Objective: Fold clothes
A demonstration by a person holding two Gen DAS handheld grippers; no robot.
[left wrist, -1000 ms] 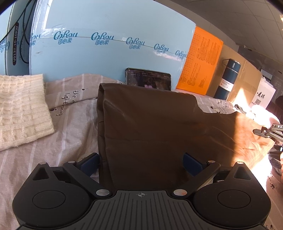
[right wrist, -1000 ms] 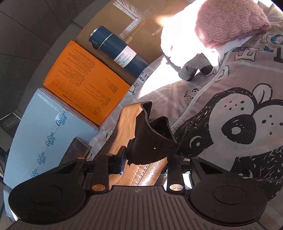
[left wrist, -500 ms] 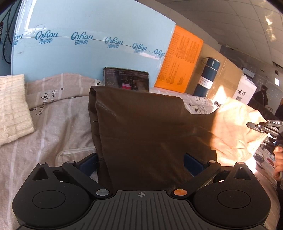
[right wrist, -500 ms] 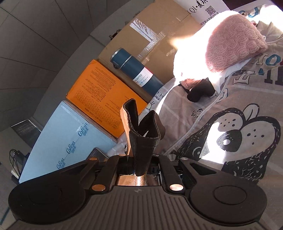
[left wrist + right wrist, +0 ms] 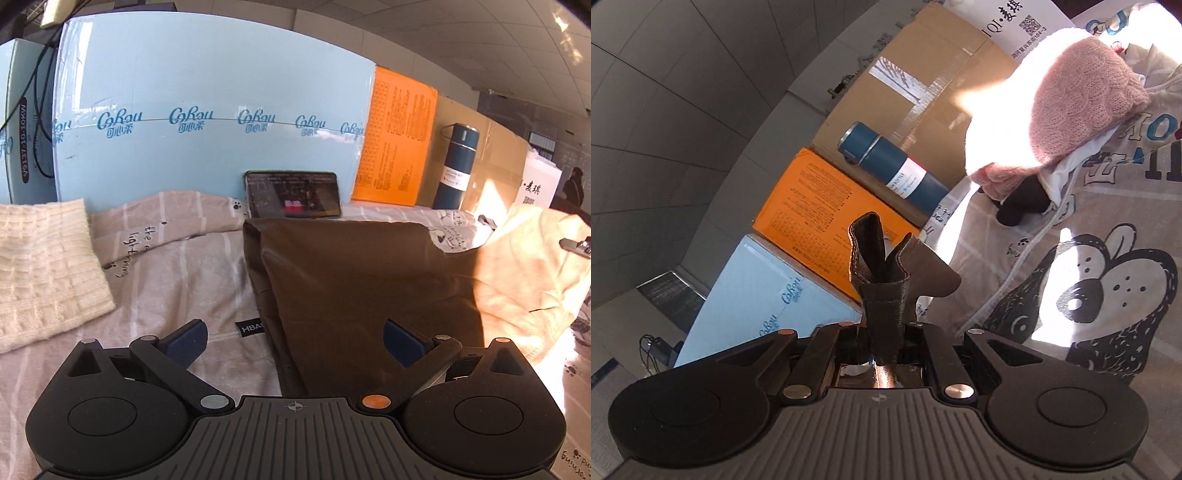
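Observation:
A brown garment (image 5: pixel 351 280) lies folded on the grey striped bedsheet (image 5: pixel 177 266), its right part lifted and sunlit. My left gripper (image 5: pixel 293 341) is open, its blue pads either side of the garment's near edge, not gripping it. My right gripper (image 5: pixel 884 347) is shut on a bunched end of the brown garment (image 5: pixel 886 280), which sticks up between the fingers, raised above the bed. The right gripper's tip shows at the right edge of the left wrist view (image 5: pixel 578 246).
A cream knit sweater (image 5: pixel 40 266) lies at left. A phone (image 5: pixel 293 199), light-blue box (image 5: pixel 207 122), orange box (image 5: pixel 395 144), blue bottle (image 5: pixel 456 166) and cardboard box (image 5: pixel 923 85) line the back. A pink knit pile (image 5: pixel 1082 103) and a printed grey sheet (image 5: pixel 1089 266) lie at right.
My right gripper closed on the garment's end and lifted it, folding the right part up and leftward. My left gripper stayed open and drew back slightly from the garment.

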